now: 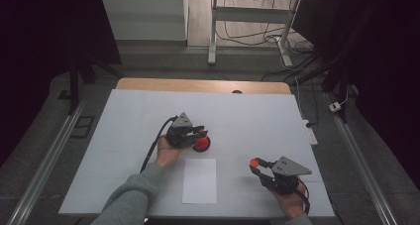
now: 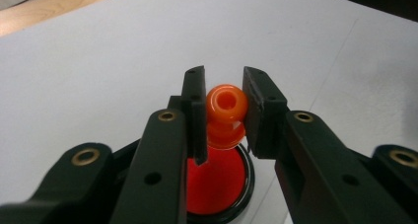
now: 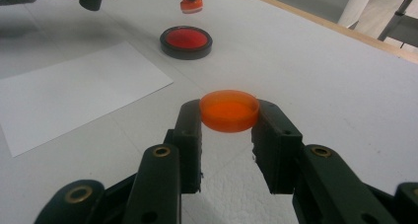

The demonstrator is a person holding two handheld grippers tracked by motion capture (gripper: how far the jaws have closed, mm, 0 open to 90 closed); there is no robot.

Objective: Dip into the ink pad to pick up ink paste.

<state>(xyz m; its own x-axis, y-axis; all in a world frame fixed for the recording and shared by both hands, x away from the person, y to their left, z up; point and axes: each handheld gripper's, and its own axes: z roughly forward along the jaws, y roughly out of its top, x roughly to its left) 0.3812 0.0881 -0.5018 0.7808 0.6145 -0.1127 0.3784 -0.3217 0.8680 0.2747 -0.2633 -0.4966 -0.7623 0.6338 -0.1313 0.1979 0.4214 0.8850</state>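
Two grippers at work over a white table: left gripper (image 1: 198, 132) clamped on an orange stamp (image 2: 226, 113) held upright directly above the red ink pad (image 3: 186, 42), right gripper (image 1: 256, 166) pinching the orange lid (image 3: 229, 109) well aside

My room is dim and dark at nine and three o'clock; my close jaws look blurry
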